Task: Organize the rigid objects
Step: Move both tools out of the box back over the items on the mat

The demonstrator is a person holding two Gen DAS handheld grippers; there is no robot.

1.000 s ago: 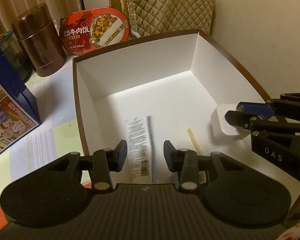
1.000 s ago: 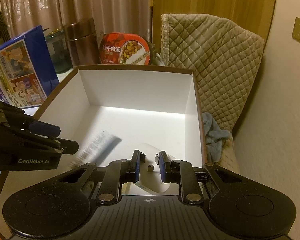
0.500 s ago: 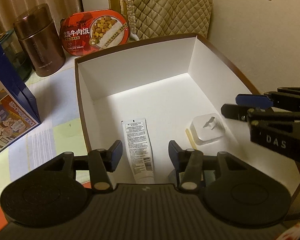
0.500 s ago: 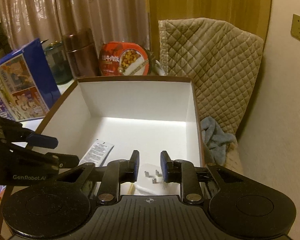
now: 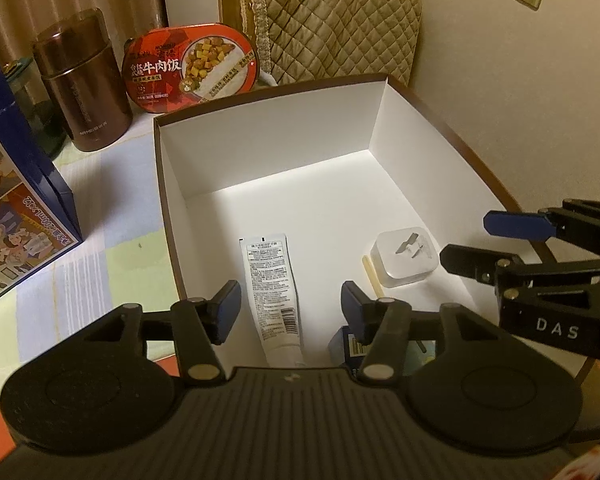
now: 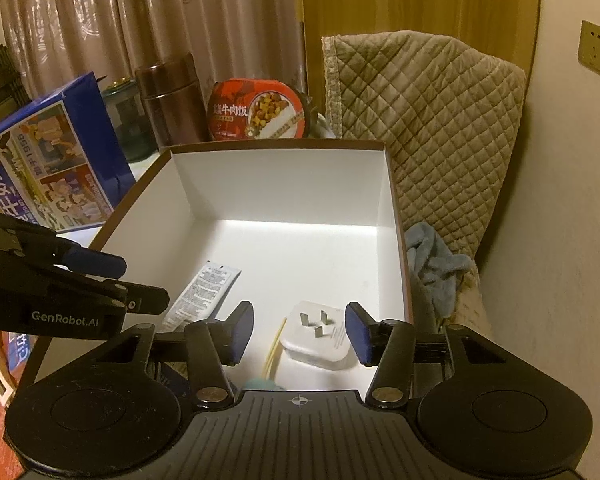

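Both grippers hang over the white box (image 5: 268, 148), jaws opening, nothing pinched. Left gripper (image 5: 286, 306) spreads above one white tube (image 5: 272, 292) lying flat on the box floor. Right gripper (image 6: 300, 330) widens around one white plug adapter (image 6: 318, 336), prongs up, pads clear of it. One pale stick (image 6: 274, 344) lies just beside the adapter.

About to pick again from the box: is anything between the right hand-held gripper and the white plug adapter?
Nothing visible blocks it. The white plug adapter lies prongs-up on the box floor, below the opening jaws of the right hand-held gripper, untouched by its pads. A thin yellow stick lies just left of it, clear of the adapter.
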